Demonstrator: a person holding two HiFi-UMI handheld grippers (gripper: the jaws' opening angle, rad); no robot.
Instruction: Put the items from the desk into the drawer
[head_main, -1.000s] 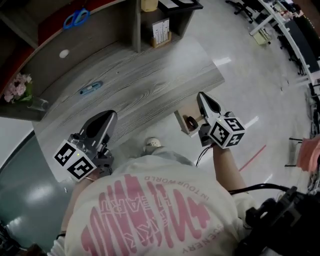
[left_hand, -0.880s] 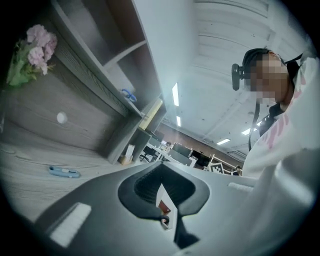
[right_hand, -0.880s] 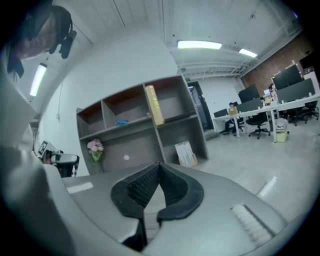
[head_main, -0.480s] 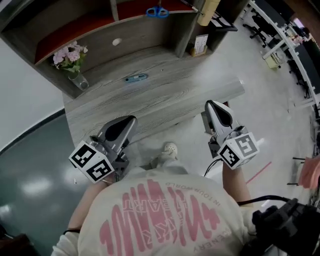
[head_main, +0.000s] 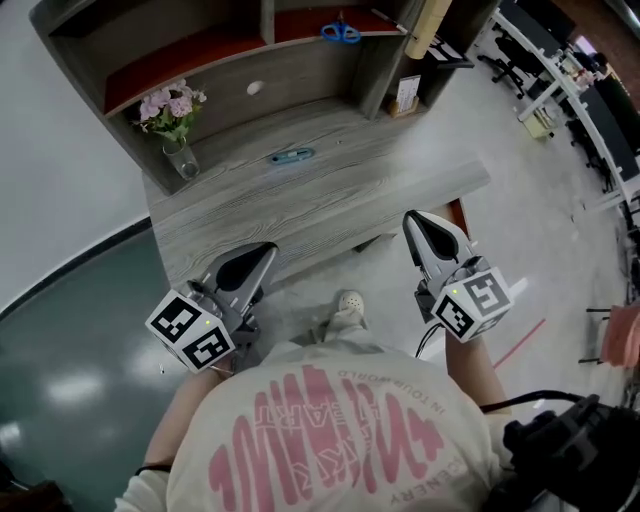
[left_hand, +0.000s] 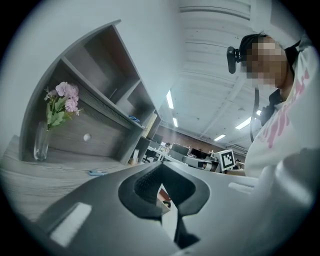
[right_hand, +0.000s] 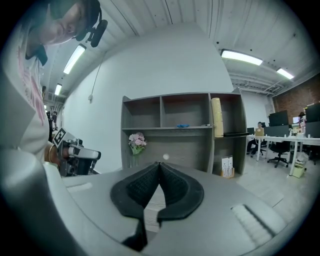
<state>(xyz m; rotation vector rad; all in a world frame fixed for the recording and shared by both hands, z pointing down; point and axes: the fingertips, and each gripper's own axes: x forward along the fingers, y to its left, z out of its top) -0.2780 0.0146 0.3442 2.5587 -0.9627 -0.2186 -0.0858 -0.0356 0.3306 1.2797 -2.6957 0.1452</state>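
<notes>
On the grey wooden desk (head_main: 330, 200) lies a small blue tool (head_main: 292, 156), with a glass vase of pink flowers (head_main: 175, 125) at the back left. Blue scissors (head_main: 341, 32) rest on the shelf above. My left gripper (head_main: 262, 252) is shut and empty, just short of the desk's near edge. Also shut and empty, my right gripper (head_main: 411, 219) is by the desk's right end. Through the gap under the left gripper (left_hand: 160, 166) pads I see part of a light wooden drawer (left_hand: 164, 202). The right gripper (right_hand: 160, 165) faces the shelf unit.
A shelf unit (head_main: 240, 40) rises behind the desk, with a white round knob (head_main: 254, 88), a small calendar (head_main: 405, 95) and a tan roll (head_main: 428, 25). A person's shoe (head_main: 349, 303) is under the desk edge. Office desks and chairs (head_main: 560, 70) stand at right.
Both grippers have drawn back from the desk with the person, still shut. The open drawer beside the right gripper a second ago is now mostly hidden behind it.
</notes>
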